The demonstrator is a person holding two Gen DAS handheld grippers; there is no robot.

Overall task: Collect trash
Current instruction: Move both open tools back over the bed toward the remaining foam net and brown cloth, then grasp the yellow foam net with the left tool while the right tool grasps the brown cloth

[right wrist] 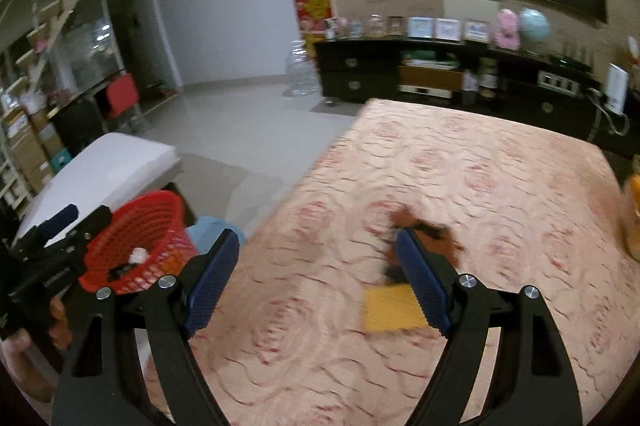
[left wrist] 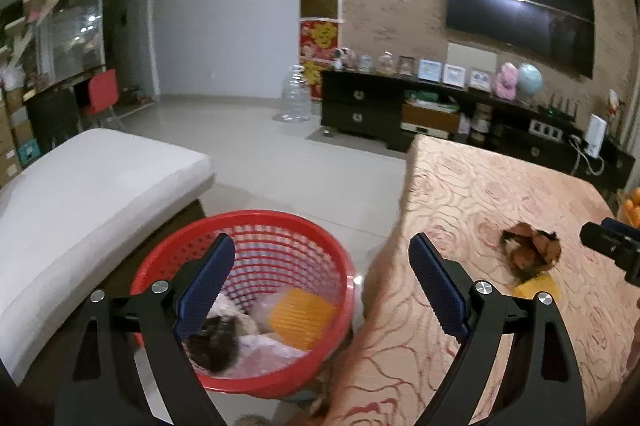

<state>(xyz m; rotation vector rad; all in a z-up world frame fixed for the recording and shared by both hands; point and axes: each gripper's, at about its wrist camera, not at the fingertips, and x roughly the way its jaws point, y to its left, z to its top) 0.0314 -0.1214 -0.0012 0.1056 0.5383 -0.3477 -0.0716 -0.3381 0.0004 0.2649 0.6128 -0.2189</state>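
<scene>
Brown crumpled trash (right wrist: 430,230) lies beyond the right gripper's (right wrist: 320,266) open jaws.

Around the brown crumpled wrapper (left wrist: 530,252) the tablecloth (left wrist: 460,186) lies bare on every side except the near one, where a yellow scrap (left wrist: 536,286) sits just beside it.

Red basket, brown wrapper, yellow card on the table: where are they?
Red basket (left wrist: 248,222): left wrist view, far rim.
Brown wrapper (left wrist: 530,252): left wrist view, its middle.
Yellow card (right wrist: 390,308): right wrist view, its face.
</scene>
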